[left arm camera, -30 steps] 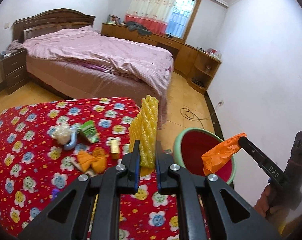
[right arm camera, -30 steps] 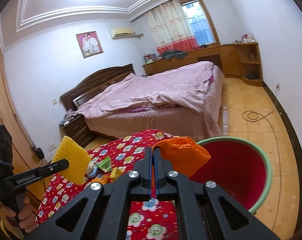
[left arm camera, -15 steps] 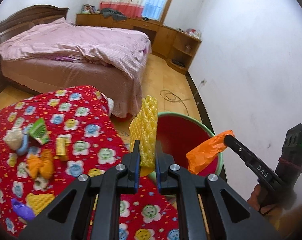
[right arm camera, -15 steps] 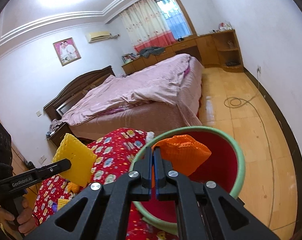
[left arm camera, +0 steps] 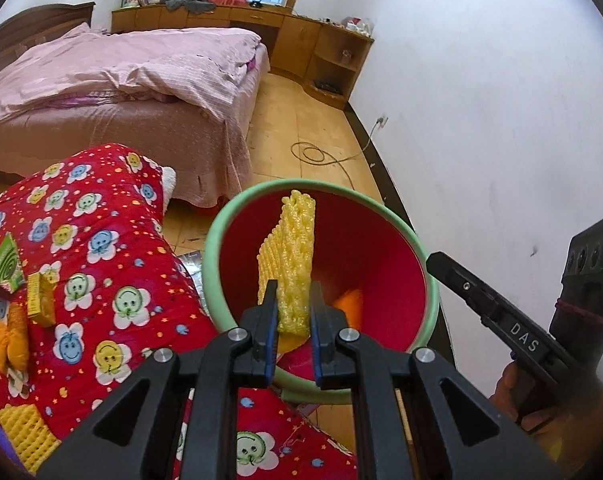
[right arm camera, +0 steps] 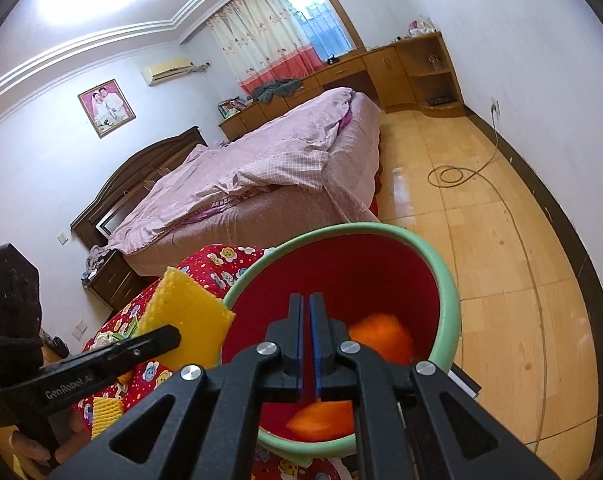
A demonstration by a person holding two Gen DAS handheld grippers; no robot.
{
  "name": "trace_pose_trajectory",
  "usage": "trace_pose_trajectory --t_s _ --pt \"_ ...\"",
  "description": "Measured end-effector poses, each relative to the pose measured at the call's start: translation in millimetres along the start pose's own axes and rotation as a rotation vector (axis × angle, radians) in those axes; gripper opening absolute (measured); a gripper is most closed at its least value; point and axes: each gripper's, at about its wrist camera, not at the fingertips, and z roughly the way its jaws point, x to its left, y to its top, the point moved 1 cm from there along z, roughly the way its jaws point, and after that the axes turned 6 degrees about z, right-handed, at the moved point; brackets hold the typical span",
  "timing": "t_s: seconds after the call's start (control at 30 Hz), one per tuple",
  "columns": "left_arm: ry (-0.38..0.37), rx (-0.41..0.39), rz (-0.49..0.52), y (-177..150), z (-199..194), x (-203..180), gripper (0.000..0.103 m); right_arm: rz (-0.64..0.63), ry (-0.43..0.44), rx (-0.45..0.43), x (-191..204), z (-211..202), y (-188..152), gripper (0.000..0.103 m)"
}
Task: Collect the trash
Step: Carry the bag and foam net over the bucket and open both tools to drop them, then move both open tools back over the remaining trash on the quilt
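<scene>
Over the red bin [left arm camera: 217,236], my left gripper [left arm camera: 294,312] holds the yellow foam net [left arm camera: 293,256]; my right gripper [right arm camera: 305,336] is nearly closed, holding nothing, above orange trash [right arm camera: 381,336]

We see a red bin [left arm camera: 381,248] with a green rim, yellow waffle-textured foam [left arm camera: 295,264], orange scraps [right arm camera: 381,338], and a red flower-patterned cloth [left arm camera: 101,280].

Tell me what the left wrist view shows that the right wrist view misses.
Only the left wrist view: a green packet and an orange wrapper on the red flowered cloth. Only the right: a wall portrait and air conditioner. Both: the left hand-held gripper clamping yellow foam at the red bin, orange trash inside.
</scene>
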Motion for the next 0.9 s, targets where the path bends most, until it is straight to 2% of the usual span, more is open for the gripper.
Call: trace_pose_trajectory --t_s 0.03,0.07,0.13,0.2,0.3,0.37,0.47,0.9 --pt "-0.002 0.005 0.001 -0.6 1.5 -1.3 0.019 0.003 -0.002 0.001 -1.6 0.3 -0.2 0.007" --pt "-0.002 0.007 -0.001 -0.2 2.9 0.5 0.029 0.006 -0.004 0.001 -2.7 0.7 -0.3 0.007" --pt "0.003 -0.001 -0.006 -1.0 2.0 0.9 0.039 0.013 -0.005 0.002 -4.0 1.3 0.4 0.007" --pt "0.009 -0.009 -0.004 -1.0 -0.5 0.9 0.04 0.022 -0.002 0.003 -5.1 0.7 -0.4 0.008" --pt "0.022 -0.016 -0.002 -2.7 -7.4 1.8 0.04 0.025 0.001 0.004 -3.0 -1.3 -2.8 0.015" --pt "0.031 -0.021 -0.004 -4.7 -11.8 3.1 0.04 0.023 0.002 0.003 0.1 -4.3 -4.7 0.025" --pt "0.045 -0.028 -0.013 -9.9 -20.5 6.9 0.041 0.02 0.006 0.001 4.9 -8.1 -6.7 0.032" --pt "0.136 -0.053 -0.11 -43.2 -68.9 46.4 0.041 -0.019 0.035 0.024 39.5 -24.2 -28.2 0.053"
